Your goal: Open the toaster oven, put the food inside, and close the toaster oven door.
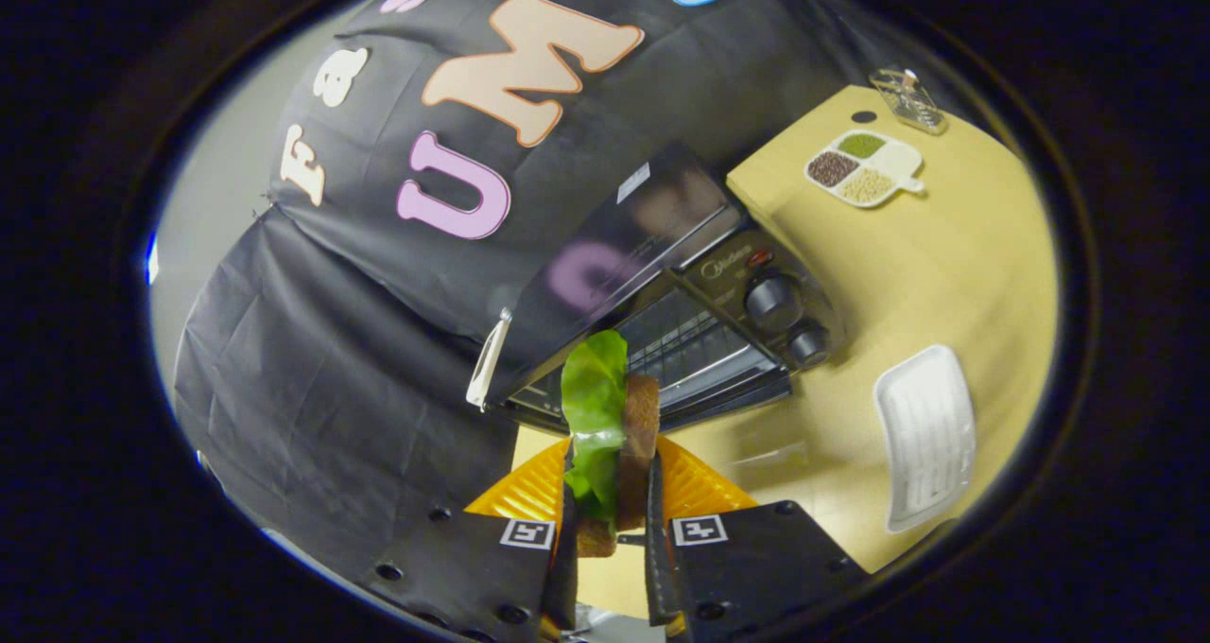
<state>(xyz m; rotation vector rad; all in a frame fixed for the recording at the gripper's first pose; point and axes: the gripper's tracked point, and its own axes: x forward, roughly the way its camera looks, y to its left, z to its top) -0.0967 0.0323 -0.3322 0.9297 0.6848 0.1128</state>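
The tool [610, 520] is clamped on a sandwich of brown bread and green lettuce [610, 435], both fingers pressing its sides so it stands on edge. Just beyond it the black toaster oven [681, 312] sits on the yellow wooden surface [907, 274], door apparently open, rack exposed to receive it.

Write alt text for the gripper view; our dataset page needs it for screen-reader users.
The gripper, jaws shut on a sandwich of bread and lettuce, holds it ahead of an open toaster oven on a yellow table. An orange tray lies under the sandwich; a white tray and a divided dish of grains lie beyond.
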